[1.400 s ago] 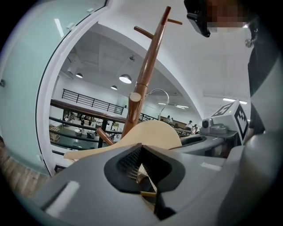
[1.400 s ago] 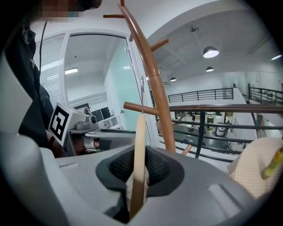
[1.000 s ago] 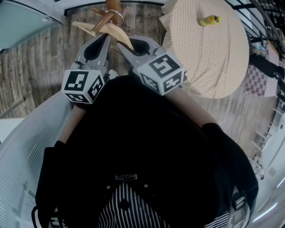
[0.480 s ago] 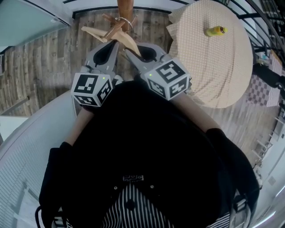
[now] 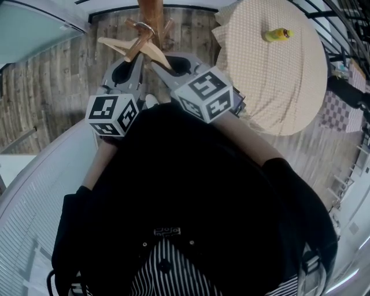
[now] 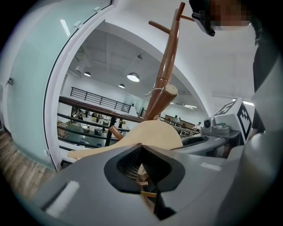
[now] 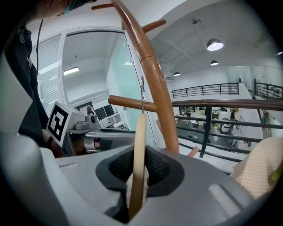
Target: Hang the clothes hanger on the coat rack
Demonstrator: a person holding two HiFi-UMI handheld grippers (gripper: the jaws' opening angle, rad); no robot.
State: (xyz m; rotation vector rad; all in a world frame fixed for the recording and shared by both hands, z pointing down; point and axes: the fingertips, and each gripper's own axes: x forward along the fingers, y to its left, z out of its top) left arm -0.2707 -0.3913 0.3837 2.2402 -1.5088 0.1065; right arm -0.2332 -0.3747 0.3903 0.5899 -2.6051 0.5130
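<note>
Step in hand: seating the hook on the rack.

- The clothes hanger [image 7: 139, 145] is clamped by both tools. The right gripper [image 7: 138, 176] grips one arm edge-on, and the left gripper [image 6: 141, 170] is closed on its lower edge.
- The wire hook [image 6: 152, 91] loops over a peg [image 6: 170, 90] of the coat rack [image 6: 166, 70], near the peg's free end. Whether it bears weight cannot be confirmed.

Next move, as judged: lower until the hook carries the load. Then release both grips and withdraw without drawing the hook off the peg's end.

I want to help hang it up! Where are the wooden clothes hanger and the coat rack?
pale wooden clothes hanger [image 5: 111, 43]: head view, on its left arm.
brown wooden coat rack [image 5: 151, 8]: head view, on its centre pole.
</note>
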